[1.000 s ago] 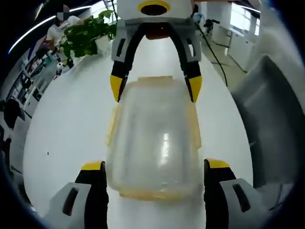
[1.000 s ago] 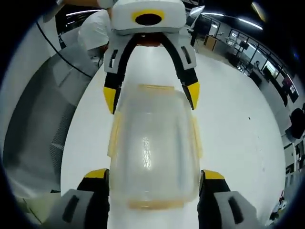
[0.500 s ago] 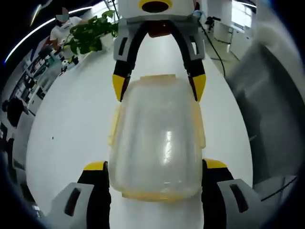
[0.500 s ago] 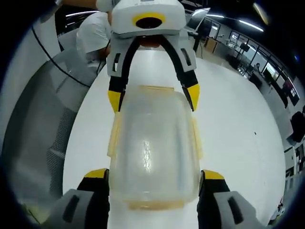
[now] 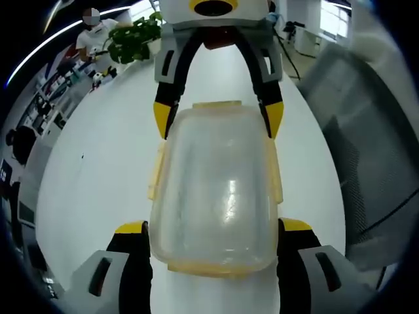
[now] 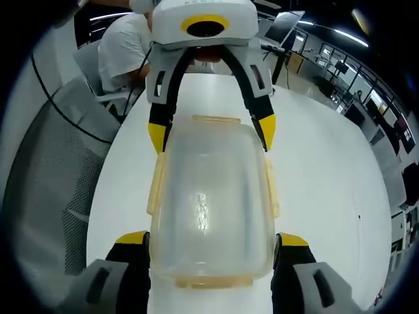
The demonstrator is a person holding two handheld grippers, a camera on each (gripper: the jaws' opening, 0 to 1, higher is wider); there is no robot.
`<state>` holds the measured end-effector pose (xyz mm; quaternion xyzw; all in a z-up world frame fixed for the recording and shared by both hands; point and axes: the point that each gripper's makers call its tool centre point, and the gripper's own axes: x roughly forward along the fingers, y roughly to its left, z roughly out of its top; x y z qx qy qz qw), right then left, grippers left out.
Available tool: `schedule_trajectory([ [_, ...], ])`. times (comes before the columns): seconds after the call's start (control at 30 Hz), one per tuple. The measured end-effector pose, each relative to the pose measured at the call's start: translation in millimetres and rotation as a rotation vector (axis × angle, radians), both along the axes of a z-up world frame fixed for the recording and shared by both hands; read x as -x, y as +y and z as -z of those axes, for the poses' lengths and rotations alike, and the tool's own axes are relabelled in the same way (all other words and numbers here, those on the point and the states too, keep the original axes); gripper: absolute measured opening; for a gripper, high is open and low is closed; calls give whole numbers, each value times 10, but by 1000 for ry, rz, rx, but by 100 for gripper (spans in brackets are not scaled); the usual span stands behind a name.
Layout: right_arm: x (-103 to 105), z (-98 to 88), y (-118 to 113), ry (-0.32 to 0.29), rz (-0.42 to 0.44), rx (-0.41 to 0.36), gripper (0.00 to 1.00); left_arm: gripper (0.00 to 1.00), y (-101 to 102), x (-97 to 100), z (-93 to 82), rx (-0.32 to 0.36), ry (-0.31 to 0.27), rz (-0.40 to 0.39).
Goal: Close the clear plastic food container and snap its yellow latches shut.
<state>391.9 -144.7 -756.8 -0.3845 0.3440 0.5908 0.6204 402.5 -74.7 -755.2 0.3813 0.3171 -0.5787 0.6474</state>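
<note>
From the left gripper view, my left gripper (image 5: 211, 229) straddled the near end of the clear plastic food container (image 5: 215, 190), one yellow-tipped jaw on each side of it. The jaws stood apart and sat just beside the container walls; I could not tell whether they actually touched. The container lay lengthwise ahead of my jaws on the white table (image 5: 98, 170), its lid down on top. A yellow latch (image 5: 156, 171) stuck out along the side to the left of my jaws, another yellow latch (image 5: 273, 175) ran along the side to the right, and both looked splayed outward rather than pressed flat — though the fisheye made that hard to judge. At the far end the right gripper (image 5: 217, 125) faced me, its jaws spread around that end of the container. Beyond it, off to the left, stood a green plant (image 5: 134, 40); to the right of my jaws was a grey mesh chair (image 5: 366, 150).

In the right gripper view the layout mirrored: to the left of my right gripper (image 6: 209, 241) sat the grey mesh chair (image 6: 62, 170), with a person in a white shirt (image 6: 124, 49) farther off. My jaws were open here too, flanking the near end of the container (image 6: 209, 196), and the left gripper (image 6: 211, 134) bracketed the far end with its jaws parted.
</note>
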Motion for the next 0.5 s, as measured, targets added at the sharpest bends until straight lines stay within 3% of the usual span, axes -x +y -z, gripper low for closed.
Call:
schedule_trajectory([
  [0.17,-49,10,140,-3,-8,9,75,76,143,-45,5,14,1,-4],
  [0.5,-289,26,154,3,-4,34,76,77,139,-274,12,16,12,18],
])
